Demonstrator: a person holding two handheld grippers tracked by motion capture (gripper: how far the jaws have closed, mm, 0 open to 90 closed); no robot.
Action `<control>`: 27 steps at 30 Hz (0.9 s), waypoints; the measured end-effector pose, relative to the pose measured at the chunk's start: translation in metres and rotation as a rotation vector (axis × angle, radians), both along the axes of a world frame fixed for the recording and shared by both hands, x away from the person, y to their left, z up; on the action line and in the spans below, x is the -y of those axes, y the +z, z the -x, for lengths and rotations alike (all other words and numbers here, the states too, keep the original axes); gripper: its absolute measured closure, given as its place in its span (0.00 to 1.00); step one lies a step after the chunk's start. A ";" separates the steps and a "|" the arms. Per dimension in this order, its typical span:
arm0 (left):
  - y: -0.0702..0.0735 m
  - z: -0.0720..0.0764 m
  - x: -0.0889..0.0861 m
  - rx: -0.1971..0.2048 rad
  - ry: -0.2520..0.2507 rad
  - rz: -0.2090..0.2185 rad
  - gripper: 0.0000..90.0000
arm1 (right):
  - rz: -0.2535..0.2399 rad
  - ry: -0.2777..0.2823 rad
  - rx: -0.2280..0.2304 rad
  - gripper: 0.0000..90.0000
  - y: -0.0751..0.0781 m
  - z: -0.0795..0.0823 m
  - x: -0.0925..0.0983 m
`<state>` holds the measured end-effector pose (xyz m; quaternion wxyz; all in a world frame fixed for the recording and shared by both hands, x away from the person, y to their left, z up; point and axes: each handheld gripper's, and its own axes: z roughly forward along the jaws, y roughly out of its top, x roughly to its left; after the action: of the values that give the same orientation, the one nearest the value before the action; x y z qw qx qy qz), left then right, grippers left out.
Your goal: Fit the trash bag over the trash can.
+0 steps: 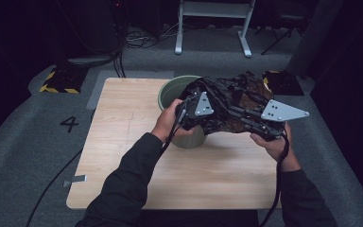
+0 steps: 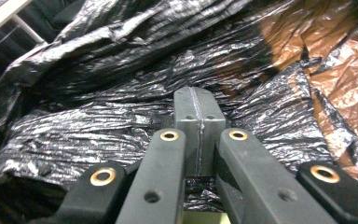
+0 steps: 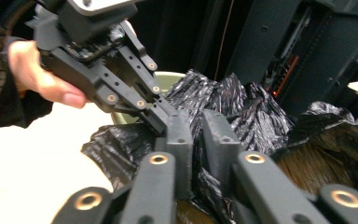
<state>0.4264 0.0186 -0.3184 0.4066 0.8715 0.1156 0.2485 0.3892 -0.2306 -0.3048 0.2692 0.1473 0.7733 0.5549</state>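
Observation:
A crumpled black plastic bag (image 1: 231, 101) (image 2: 98, 93) (image 3: 242, 107) hangs bunched above a pale green bin (image 1: 170, 92) (image 3: 168, 77) on the wooden table (image 1: 132, 156). My left gripper (image 1: 216, 112) (image 2: 199, 93) reaches in from the left. Its pads are pressed flat together, with bag film running down between the jaws. In the right gripper view the left gripper (image 3: 161, 119) meets the bag right beside my right jaws. My right gripper (image 1: 236, 116) (image 3: 196, 121) comes from the right, its jaws closed on a fold of the bag. A brownish patch shows through the plastic (image 2: 335, 60).
The bin stands near the table's far edge, middle. A white frame's legs (image 1: 212, 28) and cables lie on the grey floor behind. A yellow-and-black striped block (image 1: 59, 81) sits at the far left, and a cable (image 1: 52, 184) runs along the floor on the left.

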 end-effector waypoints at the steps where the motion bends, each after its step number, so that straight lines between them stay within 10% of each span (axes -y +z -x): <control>1: 0.000 0.000 0.000 0.000 0.000 0.000 1.00 | 0.000 0.000 0.000 0.88 0.000 0.000 0.000; 8: 0.005 -0.001 -0.025 0.003 0.002 0.068 1.00 | 0.012 -0.031 0.021 0.49 0.002 0.008 0.024; 27: 0.003 -0.007 -0.096 -0.022 0.121 0.189 1.00 | 0.004 -0.173 -0.067 0.34 -0.028 -0.022 0.050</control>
<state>0.4338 0.1142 -0.3157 0.4699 0.8234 0.1951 0.2512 0.4112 -0.2803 -0.3330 0.2904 0.2313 0.7673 0.5229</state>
